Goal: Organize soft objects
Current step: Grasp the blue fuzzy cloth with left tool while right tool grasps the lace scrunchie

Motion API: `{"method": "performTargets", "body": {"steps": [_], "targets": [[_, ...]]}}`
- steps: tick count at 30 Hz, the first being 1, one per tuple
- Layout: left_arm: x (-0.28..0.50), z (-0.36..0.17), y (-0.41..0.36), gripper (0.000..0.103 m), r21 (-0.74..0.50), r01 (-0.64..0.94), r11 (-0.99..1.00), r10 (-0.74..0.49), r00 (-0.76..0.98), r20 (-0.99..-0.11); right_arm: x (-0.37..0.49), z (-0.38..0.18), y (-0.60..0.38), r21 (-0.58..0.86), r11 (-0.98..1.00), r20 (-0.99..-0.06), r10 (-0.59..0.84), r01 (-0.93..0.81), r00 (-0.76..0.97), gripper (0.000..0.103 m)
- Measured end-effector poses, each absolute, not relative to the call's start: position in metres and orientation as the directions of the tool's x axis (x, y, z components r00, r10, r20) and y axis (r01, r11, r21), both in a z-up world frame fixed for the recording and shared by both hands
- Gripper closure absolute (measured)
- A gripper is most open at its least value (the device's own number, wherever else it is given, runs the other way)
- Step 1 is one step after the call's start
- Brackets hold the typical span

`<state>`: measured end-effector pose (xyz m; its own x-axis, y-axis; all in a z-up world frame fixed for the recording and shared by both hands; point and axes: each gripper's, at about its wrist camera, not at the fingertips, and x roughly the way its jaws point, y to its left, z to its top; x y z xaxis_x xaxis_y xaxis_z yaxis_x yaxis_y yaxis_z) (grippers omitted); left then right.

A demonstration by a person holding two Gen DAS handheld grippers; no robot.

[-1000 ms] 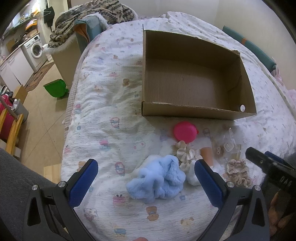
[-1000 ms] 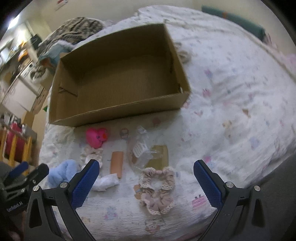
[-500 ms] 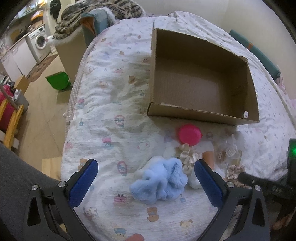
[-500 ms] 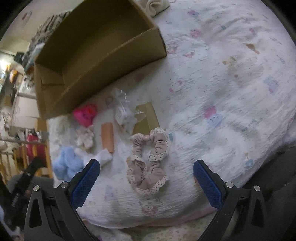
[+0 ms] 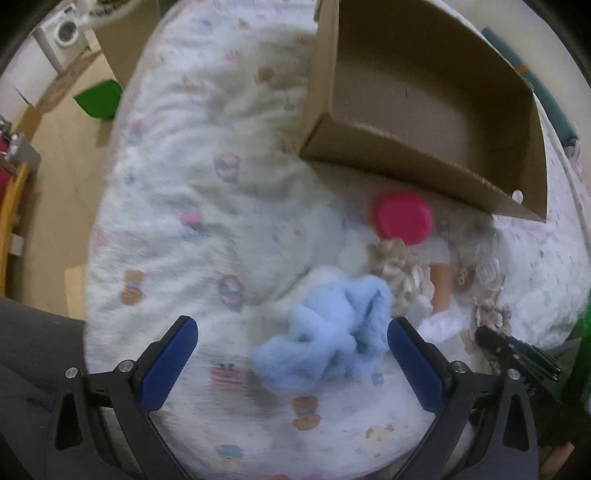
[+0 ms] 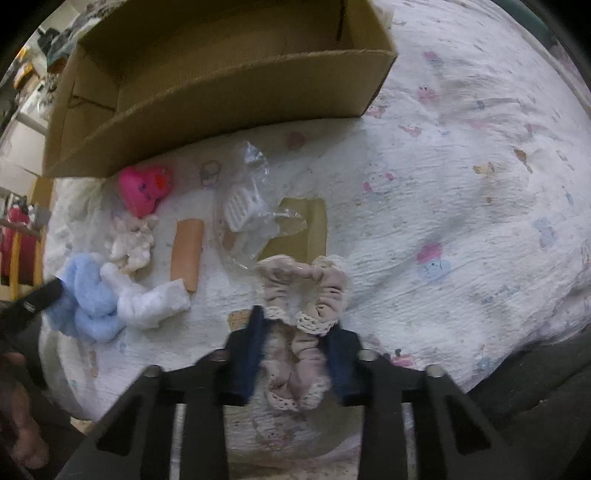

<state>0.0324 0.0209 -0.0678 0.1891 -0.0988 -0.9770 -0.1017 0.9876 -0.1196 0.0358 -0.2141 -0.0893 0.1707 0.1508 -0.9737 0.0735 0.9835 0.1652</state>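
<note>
An open cardboard box sits on the bed; it also shows in the right wrist view. A fluffy light-blue cloth lies between the open fingers of my left gripper, nearer the right finger. My right gripper has closed around a beige lace-trimmed scrunchie, its pads pressing both sides. Beside lie a white cloth, a cream scrunchie, a pink heart toy and an orange roll.
A clear plastic bag with a white clip and a tan card lie by the scrunchie. The bed's left edge drops to the floor, where a green bin and a washing machine stand.
My right gripper dropped onto the beige scrunchie and its fingers closed from wide open onto it. My left gripper moved closer to the blue cloth, still open.
</note>
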Motion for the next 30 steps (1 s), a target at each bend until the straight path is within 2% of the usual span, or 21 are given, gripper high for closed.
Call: {"method": "performTargets", "body": {"steps": [1, 2, 3, 6, 7, 8, 9, 10, 11, 14, 22, 30], "targets": [[0.033, -0.071, 0.02, 0.001, -0.118, -0.103, 0.988, -0.098, 0.183, -0.978, 0.035, -0.087, -0.216, 0.185, 0.98, -0.969, 0.168, 0.079, 0.179, 0.082], [0.034, -0.074, 0.018, 0.007, -0.116, -0.105, 0.988, -0.097, 0.176, -0.98, 0.035, -0.084, -0.219, 0.205, 0.975, -0.964, 0.187, 0.082, 0.187, 0.083], [0.034, -0.078, 0.017, 0.02, -0.127, -0.106, 0.986, -0.108, 0.165, -0.98, 0.035, -0.082, -0.219, 0.22, 0.972, -0.96, 0.2, 0.083, 0.198, 0.083], [0.034, -0.086, 0.013, 0.045, -0.185, -0.098, 0.978, -0.171, 0.135, -0.976, 0.034, -0.07, -0.218, 0.245, 0.966, -0.947, 0.221, 0.082, 0.232, 0.084], [0.033, -0.087, 0.01, 0.046, -0.193, -0.089, 0.977, -0.181, 0.128, -0.975, 0.033, -0.068, -0.222, 0.261, 0.962, -0.94, 0.234, 0.081, 0.247, 0.084], [0.031, -0.088, 0.007, 0.053, -0.189, -0.074, 0.979, -0.179, 0.124, -0.976, 0.033, -0.066, -0.223, 0.279, 0.957, -0.933, 0.251, 0.08, 0.259, 0.084], [0.03, -0.087, 0.006, 0.068, -0.183, -0.068, 0.981, -0.173, 0.128, -0.977, 0.033, -0.063, -0.223, 0.301, 0.95, -0.925, 0.272, 0.077, 0.265, 0.084], [0.03, -0.087, 0.005, 0.074, -0.183, -0.066, 0.981, -0.174, 0.127, -0.977, 0.03, -0.06, -0.222, 0.319, 0.945, -0.918, 0.288, 0.074, 0.274, 0.084], [0.029, -0.086, 0.007, 0.088, -0.189, -0.071, 0.979, -0.18, 0.126, -0.976, 0.027, -0.058, -0.221, 0.335, 0.94, -0.908, 0.304, 0.065, 0.288, 0.084], [0.026, -0.075, 0.012, 0.09, -0.217, -0.077, 0.973, -0.202, 0.161, -0.966, 0.025, -0.044, -0.218, 0.377, 0.926, -0.878, 0.348, 0.025, 0.329, 0.084], [0.008, -0.001, 0.019, 0.09, -0.148, -0.013, 0.989, -0.13, 0.408, -0.904, 0.023, -0.003, -0.217, 0.384, 0.921, -0.816, 0.375, -0.072, 0.441, 0.084], [0.036, 0.047, 0.021, 0.09, -0.152, -0.003, 0.988, -0.13, 0.5, -0.856, 0.046, 0.048, -0.222, 0.369, 0.915, -0.733, 0.395, -0.163, 0.554, 0.084]]}}
